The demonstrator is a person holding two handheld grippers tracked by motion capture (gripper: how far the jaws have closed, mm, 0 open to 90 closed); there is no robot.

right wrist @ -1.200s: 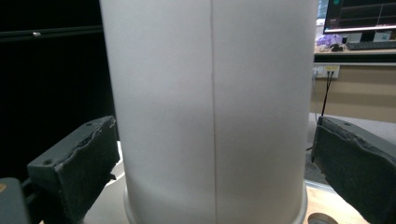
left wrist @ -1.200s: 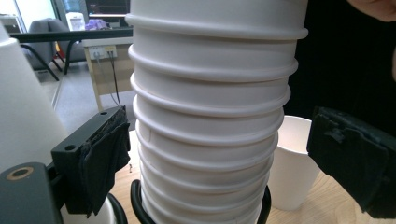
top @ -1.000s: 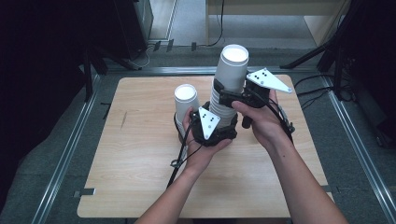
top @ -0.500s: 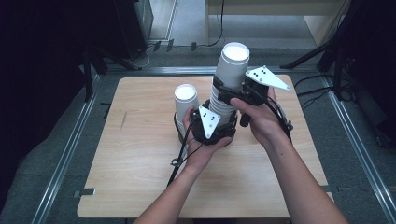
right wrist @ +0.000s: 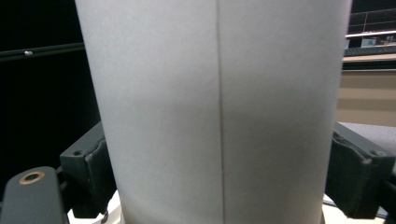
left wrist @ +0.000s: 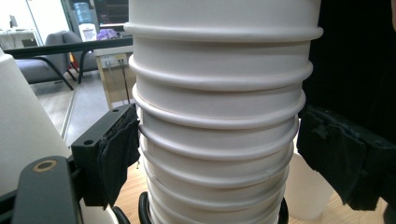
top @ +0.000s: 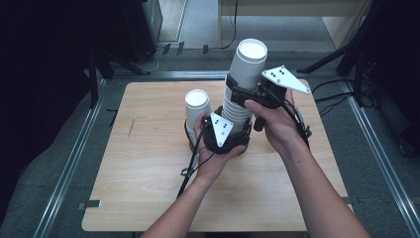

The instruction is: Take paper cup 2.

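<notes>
The left gripper (top: 229,130) sits low against the tall stack of white paper cups (top: 242,84), its black padded jaws pressed onto the ribbed rims near the stack's foot; in the left gripper view the pads (left wrist: 119,149) lie flat against both sides of the stack of white paper cups (left wrist: 219,121), having just drawn in on it. The right gripper (top: 250,96) is higher up, jaws clamped on the smooth wall of the top cup (top: 250,59), and they too have just been closing; the right gripper view shows that top cup (right wrist: 215,107) wedged between the two dark pads. The stack stands upright near the middle of the wooden table (top: 148,188), toward its far edge. A second, shorter white cup (top: 197,106) stands just beside it on the left, close to the left hand (top: 210,158)
</notes>
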